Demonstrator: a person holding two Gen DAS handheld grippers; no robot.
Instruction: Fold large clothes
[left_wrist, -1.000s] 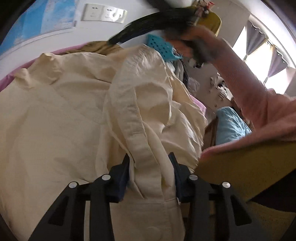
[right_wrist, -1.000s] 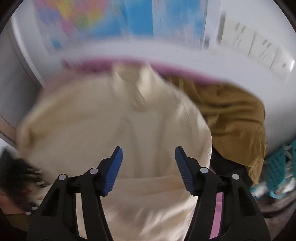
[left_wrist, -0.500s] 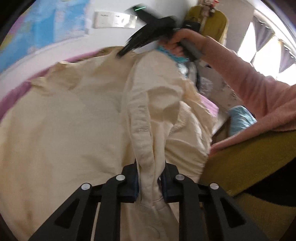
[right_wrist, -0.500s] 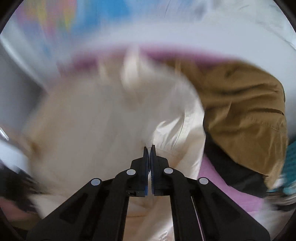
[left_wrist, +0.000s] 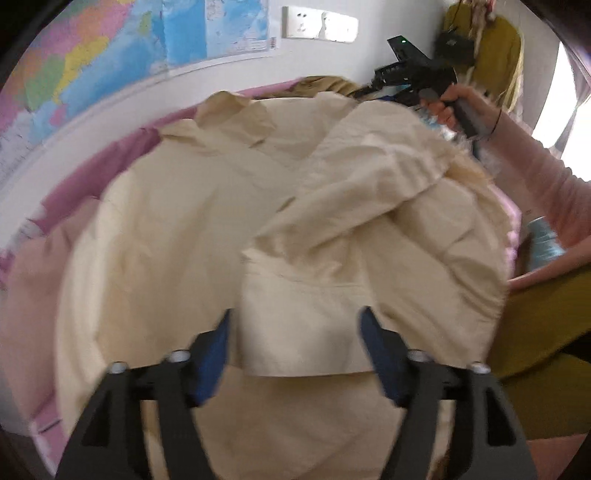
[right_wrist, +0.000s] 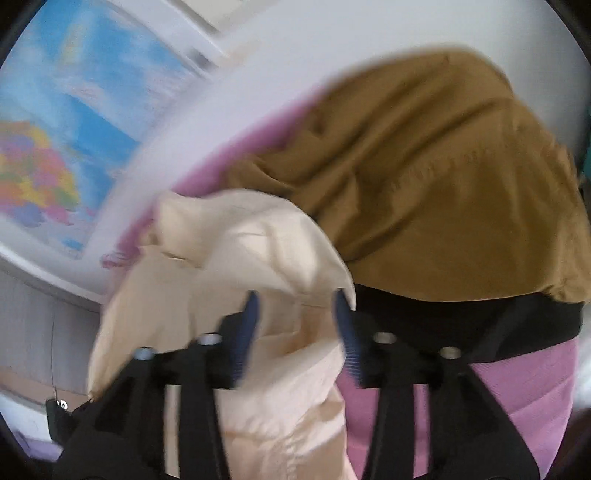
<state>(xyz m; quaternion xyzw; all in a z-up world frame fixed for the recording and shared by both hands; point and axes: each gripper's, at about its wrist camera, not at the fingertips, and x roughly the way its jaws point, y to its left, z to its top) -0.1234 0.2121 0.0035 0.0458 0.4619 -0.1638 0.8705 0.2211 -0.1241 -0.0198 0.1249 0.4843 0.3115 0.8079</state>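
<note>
Left wrist view showed the cream jacket (left_wrist: 177, 236) spread over the pink bed (left_wrist: 70, 192), sleeve folded across. Left gripper (left_wrist: 293, 332) and right gripper (right_wrist: 295, 314) both had fingers apart, holding nothing. Soft, light cloth; I'd grab a hem corner.

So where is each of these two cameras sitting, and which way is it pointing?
Left wrist: rides on the left gripper, looking along its open fingers at the cream garment on the pink bed; the person's right hand shows.
Right wrist: rides on the right gripper, fingers open, facing the cream garment's edge, a mustard garment behind.
Shared: the cream garment, the bed, the wall map.
</note>
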